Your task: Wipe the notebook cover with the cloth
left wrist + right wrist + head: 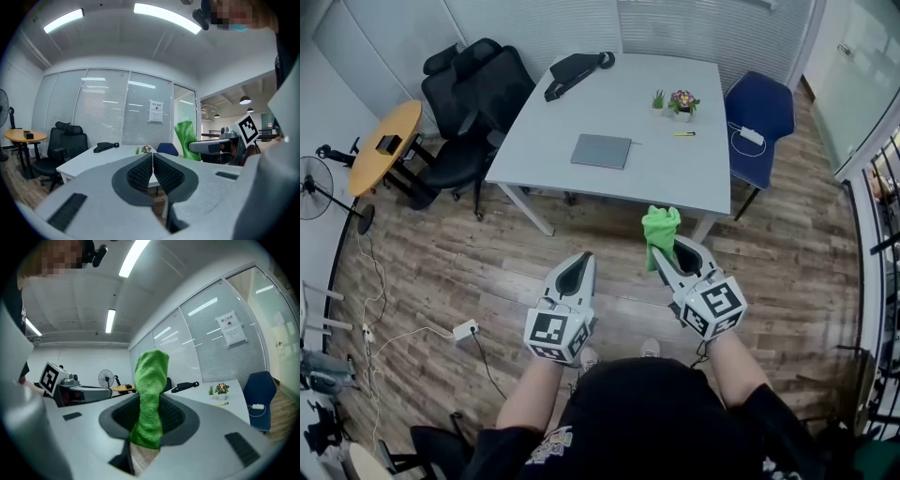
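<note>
Head view: potted flowers (682,98); claw (664,255) grips cloth (660,228).

The lower end of my green terry cloth (151,376) vanishes between the jaws of my right gripper (150,405), so I cannot see how much is pinched. From the head view, the flat grey notebook (602,151) on the white rectangular table (581,103) is too small to show marks on its cover. The small yellow object (684,134) beside the two small potted plants (673,101) may be a pen; I cannot tell. The black standing fan (313,192) is cut by the left edge.
</note>
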`<state>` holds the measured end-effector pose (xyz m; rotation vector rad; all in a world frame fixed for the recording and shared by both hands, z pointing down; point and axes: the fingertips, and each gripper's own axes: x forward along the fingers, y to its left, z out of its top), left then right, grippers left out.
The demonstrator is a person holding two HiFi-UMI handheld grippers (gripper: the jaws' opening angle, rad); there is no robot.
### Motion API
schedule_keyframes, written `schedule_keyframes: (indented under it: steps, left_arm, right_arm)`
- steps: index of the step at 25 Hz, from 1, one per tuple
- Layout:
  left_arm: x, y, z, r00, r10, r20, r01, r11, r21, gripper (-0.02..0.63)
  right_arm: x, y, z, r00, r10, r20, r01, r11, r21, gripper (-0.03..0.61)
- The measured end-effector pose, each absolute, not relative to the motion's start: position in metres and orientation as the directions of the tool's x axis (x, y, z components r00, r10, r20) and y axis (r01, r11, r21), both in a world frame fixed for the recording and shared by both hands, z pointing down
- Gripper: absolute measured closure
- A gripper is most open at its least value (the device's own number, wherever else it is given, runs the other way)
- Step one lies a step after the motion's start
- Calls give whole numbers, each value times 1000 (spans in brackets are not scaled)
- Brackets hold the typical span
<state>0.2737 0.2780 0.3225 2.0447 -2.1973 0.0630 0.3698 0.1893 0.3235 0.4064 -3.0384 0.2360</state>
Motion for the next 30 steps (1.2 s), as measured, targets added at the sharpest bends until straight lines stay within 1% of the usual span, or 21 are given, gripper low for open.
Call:
schedule_keyframes:
  steps: [9,15,20,30]
  left_arm:
    - [277,258,325,-90,-986,138,-993,99,60,606]
    - [248,240,326,-73,-989,131,-994,82,67,606]
    - [202,228,332,-28,-991,129,-996,38,77,606]
    - [71,212,324,89,-989,122,-994,-81,73,606]
  right_arm:
    - [374,161,325,-967,-234,97,-246,958,-148,463]
    - [344,147,326,-965,-241,104,-255,956,-145,463]
    - [303,137,332,-952,-282,117,-297,943,-146,463]
    - [190,131,323,-906,-409,112,-422,895,-146,463]
